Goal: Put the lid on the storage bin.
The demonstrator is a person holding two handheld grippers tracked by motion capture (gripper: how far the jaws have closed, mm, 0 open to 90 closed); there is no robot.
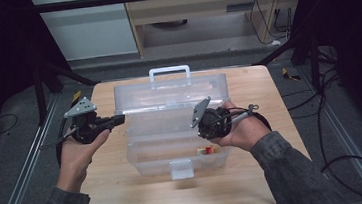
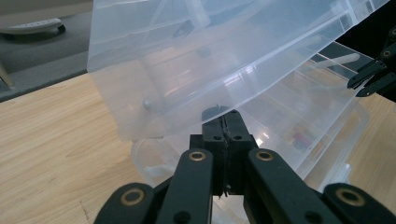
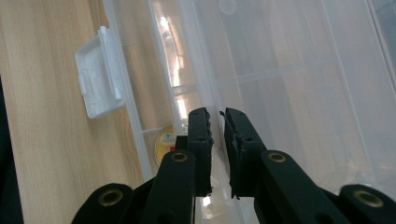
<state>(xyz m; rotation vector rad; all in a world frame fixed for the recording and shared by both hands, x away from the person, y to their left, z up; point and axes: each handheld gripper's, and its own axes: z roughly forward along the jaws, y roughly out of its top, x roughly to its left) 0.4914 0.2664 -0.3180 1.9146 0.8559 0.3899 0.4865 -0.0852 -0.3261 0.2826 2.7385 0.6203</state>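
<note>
clear plastic box (image 1: 173, 148) sits in the middle of the counter (image 1: 123, 198), lid (image 1: 170, 94) swung up and leaning toward the far edge, white handle (image 1: 169, 72) on top of it. front latch (image 1: 181, 168) hangs toward the near edge. small red and yellow bits (image 1: 209, 150) lie in the near right compartment.

left hand-held gripper (image 1: 119, 119) is level at the box's left end; in its own view the jaws are pressed together on the lower edge of the lid wall (image 2: 177, 93), just by the hinge pin (image 2: 147, 103). right hand-held gripper (image 1: 202, 125) sits over the right part of the box, jaws nearly together on the thin inner tray wall (image 3: 219, 100); i can't tell how firmly the pads bite.

risks, as i judge them:
- both grips are on thin, slick plastic edges. a sideways pull likely lets an edge slide out, and the lid then drops onto the right hand-held gripper.
- the left pinch is close to the hinge, so leverage is poor; pushing hard there may twist the lid or strain the pin.
- the box looks light. uneven pulls from the two sides could skate it across the counter or tip it, spilling the small bits.
- lifting the tray while the lid leans may jam tray against lid.
</note>
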